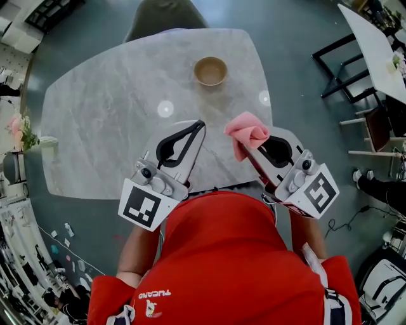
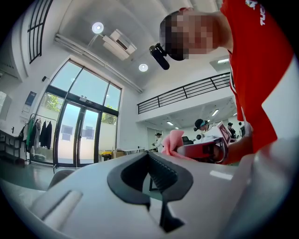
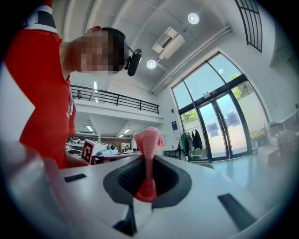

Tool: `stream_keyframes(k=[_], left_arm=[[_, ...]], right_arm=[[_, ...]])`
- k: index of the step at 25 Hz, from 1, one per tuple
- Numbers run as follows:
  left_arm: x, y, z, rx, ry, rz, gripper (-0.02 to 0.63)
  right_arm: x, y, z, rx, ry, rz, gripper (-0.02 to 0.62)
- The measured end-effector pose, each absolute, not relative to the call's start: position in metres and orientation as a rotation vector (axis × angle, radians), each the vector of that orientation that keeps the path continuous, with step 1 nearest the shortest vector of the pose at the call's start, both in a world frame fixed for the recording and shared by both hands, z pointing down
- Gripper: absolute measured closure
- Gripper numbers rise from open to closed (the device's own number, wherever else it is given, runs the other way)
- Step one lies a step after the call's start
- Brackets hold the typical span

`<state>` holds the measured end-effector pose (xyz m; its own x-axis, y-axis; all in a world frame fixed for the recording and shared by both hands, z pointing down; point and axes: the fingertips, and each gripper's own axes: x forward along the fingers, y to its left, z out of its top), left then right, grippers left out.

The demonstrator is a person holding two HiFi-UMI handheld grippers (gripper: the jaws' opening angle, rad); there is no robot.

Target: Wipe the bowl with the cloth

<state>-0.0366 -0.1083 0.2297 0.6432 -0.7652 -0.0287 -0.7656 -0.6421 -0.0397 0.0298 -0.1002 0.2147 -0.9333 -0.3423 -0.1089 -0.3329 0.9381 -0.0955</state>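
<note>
We see a grey marble table (image 1: 108, 133) with a dark chair (image 1: 166, 14) at its far side, pink flowers (image 1: 17, 128) just beside its left end, and tall glass doors (image 2: 79, 135) beyond.

Soft, ribbed pink cloth (image 3: 148, 140) between matt white plastic jaws with black ridged pads (image 3: 129, 177); beyond the jaws, polished grey marble-look surface (image 1: 108, 114), smooth tan bowl (image 1: 210, 70).

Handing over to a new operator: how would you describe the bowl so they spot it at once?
Start at the pale grey marble table. Near its far edge, beyond the pink cloth, stands the bowl. It is round, tan and open-topped, the only dish on the table.
</note>
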Motion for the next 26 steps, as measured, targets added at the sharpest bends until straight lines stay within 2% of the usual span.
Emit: stream_keyframes(k=[26], left_arm=[[-0.034,-0.101,0.244,-2.846,1.275,-0.049,0.601]], right_arm=[[0.020,-0.082,0.227,-0.482,3.024,-0.117,0.574]])
